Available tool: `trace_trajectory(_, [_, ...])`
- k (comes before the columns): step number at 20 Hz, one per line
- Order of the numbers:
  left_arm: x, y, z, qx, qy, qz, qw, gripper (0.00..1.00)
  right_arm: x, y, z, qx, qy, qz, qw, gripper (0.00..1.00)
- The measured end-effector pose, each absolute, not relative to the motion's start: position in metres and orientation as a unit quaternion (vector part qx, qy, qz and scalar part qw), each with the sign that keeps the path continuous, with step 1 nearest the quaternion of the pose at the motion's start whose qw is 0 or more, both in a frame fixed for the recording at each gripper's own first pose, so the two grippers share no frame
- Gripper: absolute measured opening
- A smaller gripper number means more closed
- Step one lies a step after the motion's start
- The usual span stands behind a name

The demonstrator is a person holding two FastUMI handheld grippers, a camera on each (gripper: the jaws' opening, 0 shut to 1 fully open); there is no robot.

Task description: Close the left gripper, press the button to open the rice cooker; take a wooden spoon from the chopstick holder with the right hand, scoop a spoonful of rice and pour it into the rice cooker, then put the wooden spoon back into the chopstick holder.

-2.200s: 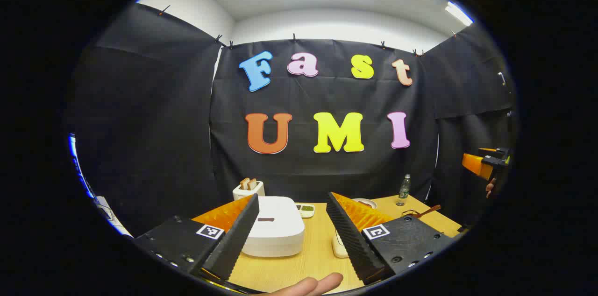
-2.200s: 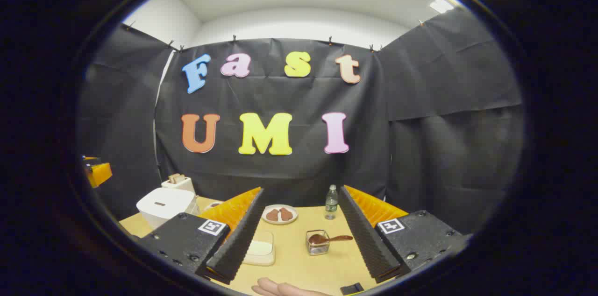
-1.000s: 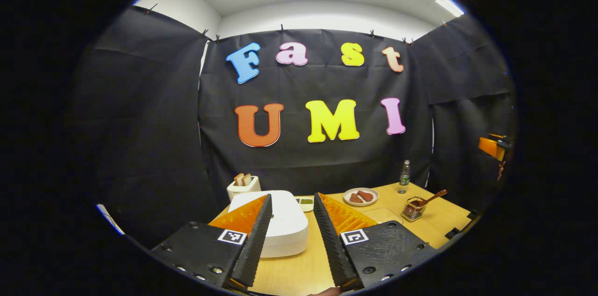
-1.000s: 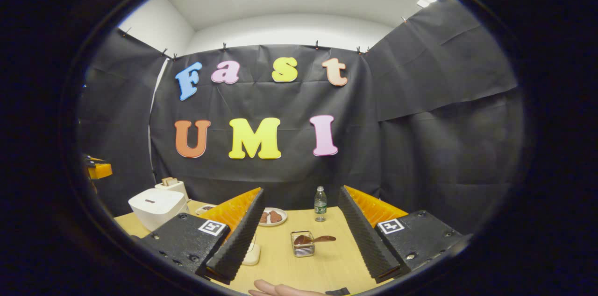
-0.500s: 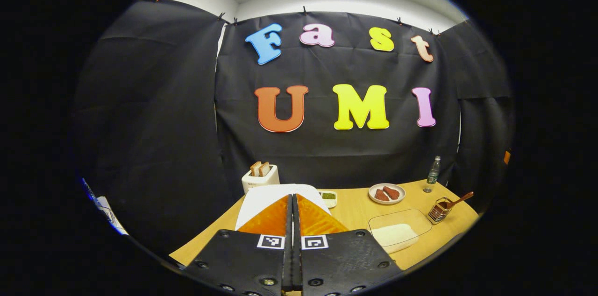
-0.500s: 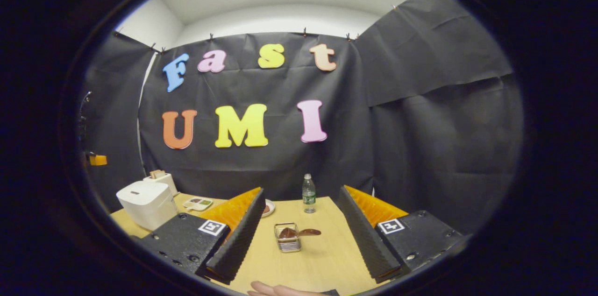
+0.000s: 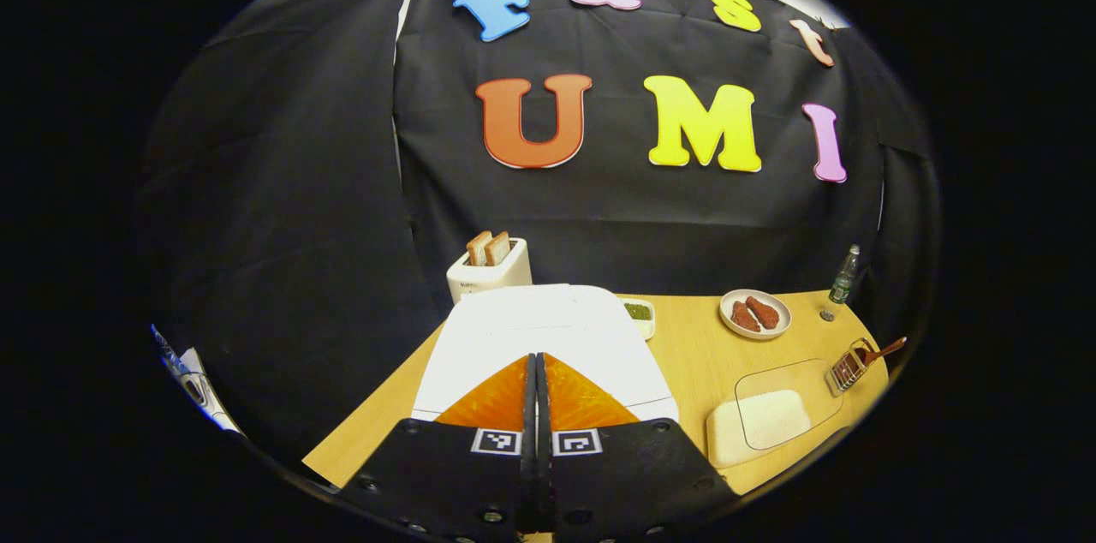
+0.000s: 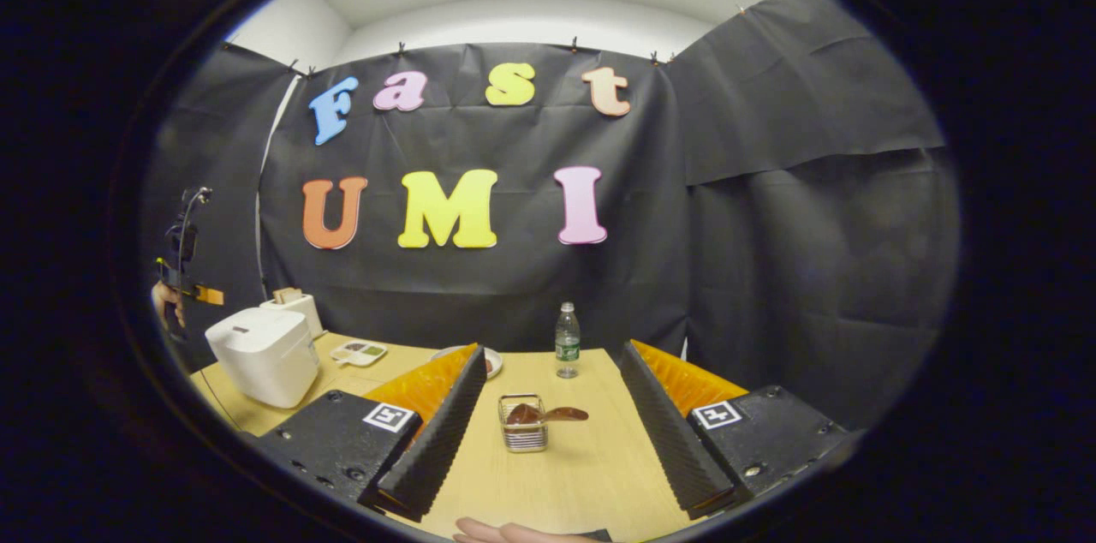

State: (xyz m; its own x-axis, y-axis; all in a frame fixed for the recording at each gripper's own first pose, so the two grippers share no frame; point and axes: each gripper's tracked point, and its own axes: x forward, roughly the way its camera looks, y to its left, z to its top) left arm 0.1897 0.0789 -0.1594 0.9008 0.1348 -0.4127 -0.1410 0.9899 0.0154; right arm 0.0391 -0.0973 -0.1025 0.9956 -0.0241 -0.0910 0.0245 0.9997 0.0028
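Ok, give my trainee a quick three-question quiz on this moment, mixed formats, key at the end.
1. True or false: the left gripper is shut with nothing between its fingers.
2. The wooden spoon rests in: A) the chopstick holder, B) the rice cooker, C) the right gripper.
3. Fill in: the rice cooker's lid is ____.

Key: 1 true; 2 A; 3 closed.

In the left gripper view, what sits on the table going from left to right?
Toaster → rice cooker → small dish of green stuff → plate of brown food → water bottle → chopstick holder with the wooden spoon.
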Motion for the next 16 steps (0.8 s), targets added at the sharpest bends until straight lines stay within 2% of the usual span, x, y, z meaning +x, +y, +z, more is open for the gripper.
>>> trace_trajectory(5, [0.211,0.068,-0.181,-0.027,0.222,0.049,0.973,0.00,0.046,-0.093,-0.118,-0.010,0.060,-0.008,0.998,1.00])
trace_trajectory(9, [0.206,0.070,-0.216,-0.037,0.276,0.055,0.959,0.00,0.045,-0.088,-0.128,-0.012,0.074,-0.002,0.997,0.99])
trace_trajectory(11, [0.208,0.068,-0.215,-0.054,0.282,0.048,0.957,0.00,0.043,-0.084,-0.128,-0.017,0.072,0.001,0.997,1.00])
trace_trajectory(16, [0.207,0.070,-0.208,-0.068,0.254,0.037,0.964,0.00,0.036,-0.078,-0.139,-0.019,0.078,0.009,0.997,1.00])
